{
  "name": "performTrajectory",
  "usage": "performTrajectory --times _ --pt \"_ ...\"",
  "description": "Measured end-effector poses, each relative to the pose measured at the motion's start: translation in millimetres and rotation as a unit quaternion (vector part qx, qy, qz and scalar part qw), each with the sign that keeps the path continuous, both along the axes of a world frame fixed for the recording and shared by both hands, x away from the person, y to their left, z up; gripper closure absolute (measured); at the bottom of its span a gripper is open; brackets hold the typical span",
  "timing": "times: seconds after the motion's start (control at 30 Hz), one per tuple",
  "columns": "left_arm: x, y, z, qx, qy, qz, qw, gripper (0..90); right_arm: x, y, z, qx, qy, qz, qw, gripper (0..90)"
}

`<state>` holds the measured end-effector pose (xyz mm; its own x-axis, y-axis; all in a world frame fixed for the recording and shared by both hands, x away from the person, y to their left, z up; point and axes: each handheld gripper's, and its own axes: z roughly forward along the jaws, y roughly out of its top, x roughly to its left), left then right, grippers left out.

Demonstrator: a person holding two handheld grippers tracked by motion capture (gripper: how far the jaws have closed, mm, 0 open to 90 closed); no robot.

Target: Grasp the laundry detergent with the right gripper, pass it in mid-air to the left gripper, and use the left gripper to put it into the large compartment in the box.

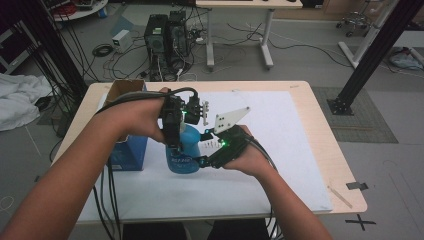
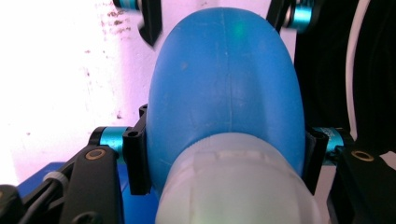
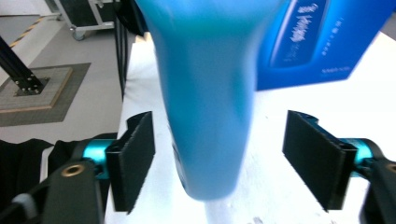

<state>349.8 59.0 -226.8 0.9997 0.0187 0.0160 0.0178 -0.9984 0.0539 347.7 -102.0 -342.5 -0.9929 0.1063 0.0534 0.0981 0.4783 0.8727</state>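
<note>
A blue plastic bottle [image 1: 181,156] with a whitish cap end [image 2: 233,186] stands over the white sheet at the table's middle. My left gripper [image 1: 175,141] comes down on it from above and is shut on it: in the left gripper view both pads [image 2: 137,158] press the bottle [image 2: 224,84] just past the cap. From the right, my right gripper [image 1: 201,148] straddles the bottle's lower part. In the right gripper view its pads [image 3: 133,158] stand wide with gaps on both sides of the blurred bottle [image 3: 210,93], so it is open.
A blue carton [image 1: 127,150] with open cardboard flaps stands just left of the bottle, close behind it in the right gripper view [image 3: 322,42]. The white sheet [image 1: 280,150] covers most of the wooden table [image 1: 345,190]. Computers, cables and desks are on the floor beyond.
</note>
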Motion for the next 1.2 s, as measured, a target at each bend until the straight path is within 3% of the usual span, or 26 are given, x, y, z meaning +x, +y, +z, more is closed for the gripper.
performTrajectory --times 0.23,0.6,0.8,0.97,1.03,1.2 --pt "0.0 3.3 6.0 0.009 0.003 0.009 0.9999 38.3 4.4 -12.3 5.8 -0.018 0.012 -0.018 0.9996 22.7" --pt "8.0 12.6 19.7 0.005 0.01 0.038 0.9992 38.3 6.8 -25.5 20.5 -0.056 0.001 -0.033 0.9979 21.9" --pt "13.7 19.0 33.0 0.001 0.011 0.065 0.9978 38.3 9.0 -29.8 26.0 -0.083 -0.004 -0.049 0.9953 13.2" --pt "21.6 29.9 48.3 -0.001 0.021 0.102 0.9946 38.2 11.2 -35.0 31.5 -0.121 0.002 -0.051 0.9913 13.2" --pt "26.0 37.0 54.9 -0.006 0.027 0.128 0.9914 38.2 13.2 -38.5 34.0 -0.146 -0.002 -0.054 0.9878 13.2" --pt "33.8 58.6 71.9 -0.022 0.029 0.18 0.983 38.2 16.1 -48.2 37.5 -0.171 -0.008 -0.06 0.9835 13.2"
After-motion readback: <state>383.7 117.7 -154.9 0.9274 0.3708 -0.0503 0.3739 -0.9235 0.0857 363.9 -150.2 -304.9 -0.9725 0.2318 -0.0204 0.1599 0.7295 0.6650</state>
